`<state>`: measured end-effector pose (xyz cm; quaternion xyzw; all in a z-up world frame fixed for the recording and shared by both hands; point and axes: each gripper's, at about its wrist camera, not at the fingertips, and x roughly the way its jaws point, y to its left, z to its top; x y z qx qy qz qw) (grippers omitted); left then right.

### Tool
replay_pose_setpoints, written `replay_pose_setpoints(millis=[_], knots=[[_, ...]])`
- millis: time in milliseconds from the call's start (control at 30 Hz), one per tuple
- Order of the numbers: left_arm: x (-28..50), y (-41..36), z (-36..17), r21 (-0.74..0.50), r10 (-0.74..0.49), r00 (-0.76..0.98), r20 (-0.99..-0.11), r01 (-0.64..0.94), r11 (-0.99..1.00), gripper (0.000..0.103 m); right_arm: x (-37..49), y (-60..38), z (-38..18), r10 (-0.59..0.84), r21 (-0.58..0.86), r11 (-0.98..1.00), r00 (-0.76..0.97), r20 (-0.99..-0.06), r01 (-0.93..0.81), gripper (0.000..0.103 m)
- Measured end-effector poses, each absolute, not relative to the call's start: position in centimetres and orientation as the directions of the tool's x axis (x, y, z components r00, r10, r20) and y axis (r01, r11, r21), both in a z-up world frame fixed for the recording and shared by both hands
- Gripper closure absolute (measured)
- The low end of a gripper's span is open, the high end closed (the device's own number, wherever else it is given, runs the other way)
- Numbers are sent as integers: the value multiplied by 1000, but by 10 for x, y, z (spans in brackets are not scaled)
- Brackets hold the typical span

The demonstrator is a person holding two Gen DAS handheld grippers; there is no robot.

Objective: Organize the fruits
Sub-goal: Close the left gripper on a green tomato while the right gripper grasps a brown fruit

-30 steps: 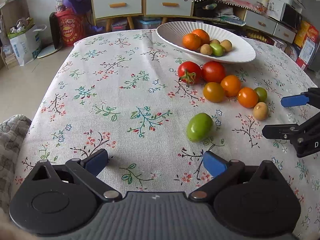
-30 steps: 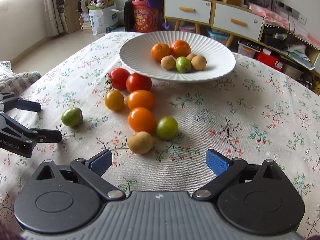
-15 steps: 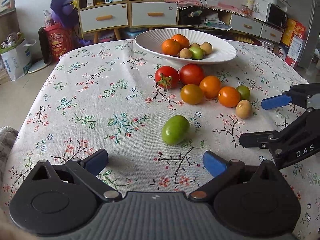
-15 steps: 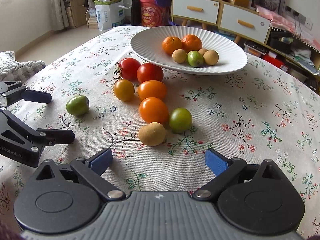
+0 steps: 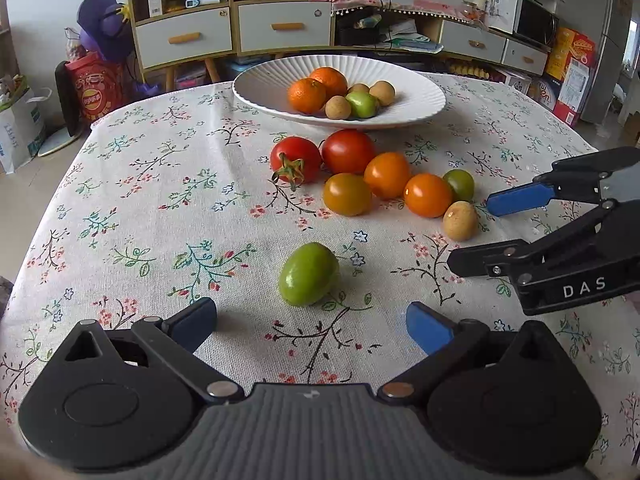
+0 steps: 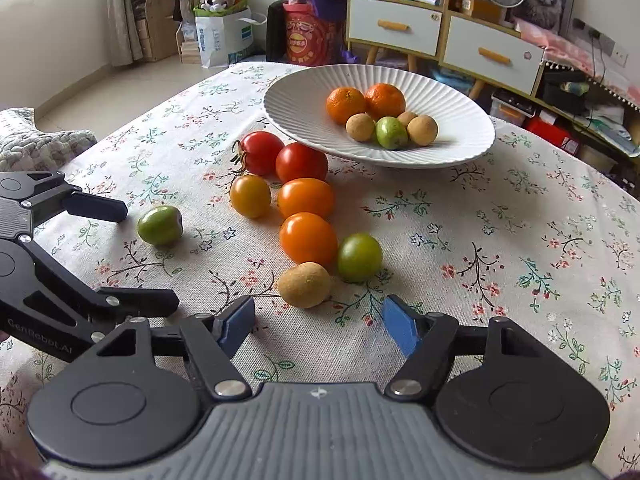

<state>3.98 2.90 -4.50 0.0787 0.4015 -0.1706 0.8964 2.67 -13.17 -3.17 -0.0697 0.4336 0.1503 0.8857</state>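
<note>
A white ribbed plate (image 5: 416, 92) (image 6: 460, 116) holds two oranges, brown round fruits and a green one. In front of it lie two red tomatoes (image 5: 348, 151) (image 6: 301, 162), orange tomatoes (image 5: 427, 195) (image 6: 308, 238), a round green tomato (image 5: 459, 184) (image 6: 359, 257) and a brown fruit (image 5: 460, 220) (image 6: 305, 284). A lone green fruit (image 5: 308, 273) (image 6: 160, 225) lies apart. My left gripper (image 5: 311, 324) (image 6: 150, 254) is open just short of the green fruit. My right gripper (image 6: 318, 322) (image 5: 468, 232) is open just short of the brown fruit.
The table has a floral cloth (image 5: 160, 200) (image 6: 520, 240). Drawers and shelves (image 5: 232, 32) stand beyond the far edge, with bags on the floor at the left (image 5: 20, 128). A grey cushion (image 6: 36, 140) lies off the table's left side.
Both grippers have moved forward toward the fruit. The green fruit now sits close in front of the left fingers and the brown fruit close in front of the right fingers. The right jaws have narrowed a little.
</note>
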Motion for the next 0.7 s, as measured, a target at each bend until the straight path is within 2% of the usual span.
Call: replay_pose_setpoints(millis=[267, 367, 700], knots=[[41, 23, -42, 1, -262, 620, -740, 389, 921, 16, 29, -129, -28, 231, 28, 940, 573, -786, -340, 50], [42, 22, -40, -1, -267, 622, -736, 393, 920, 25, 30, -124, -26, 244, 37, 936, 570, -785, -349, 54], [44, 19, -38, -8, -280, 629, -725, 399, 917, 46, 34, -118, -24, 234, 32, 939, 571, -787, -341, 64]])
